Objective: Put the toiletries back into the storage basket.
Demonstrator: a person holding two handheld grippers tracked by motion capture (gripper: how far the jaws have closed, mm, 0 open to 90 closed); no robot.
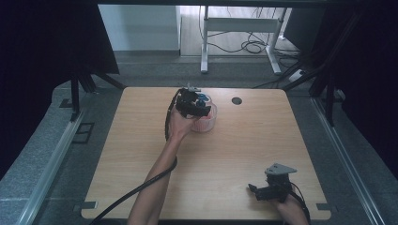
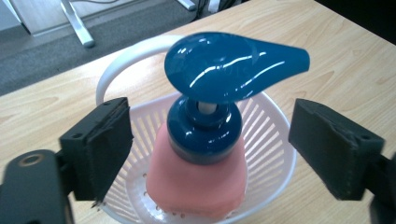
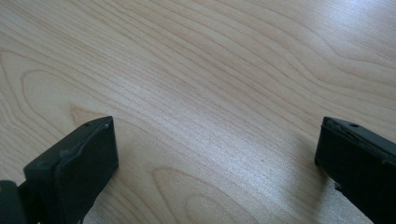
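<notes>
A pink soap bottle [image 2: 196, 182] with a glossy blue pump head [image 2: 224, 65] stands upright in a white slotted basket [image 2: 275, 140]. My left gripper [image 2: 215, 144] is open, its two black pads on either side of the blue collar and apart from it. In the high view that left gripper [image 1: 195, 105] hovers over the basket [image 1: 210, 123] at the table's far middle. My right gripper [image 1: 263, 191] rests near the front right edge, and its jaws [image 3: 215, 163] stand wide open over bare wood with nothing between them.
The wooden table [image 1: 234, 154] has a round cable hole [image 1: 236, 100] right of the basket. A black cable [image 1: 141, 187] trails from the left hand to the front edge. A white desk frame [image 1: 244, 28] stands on the floor beyond, and dark curtains hang at both sides.
</notes>
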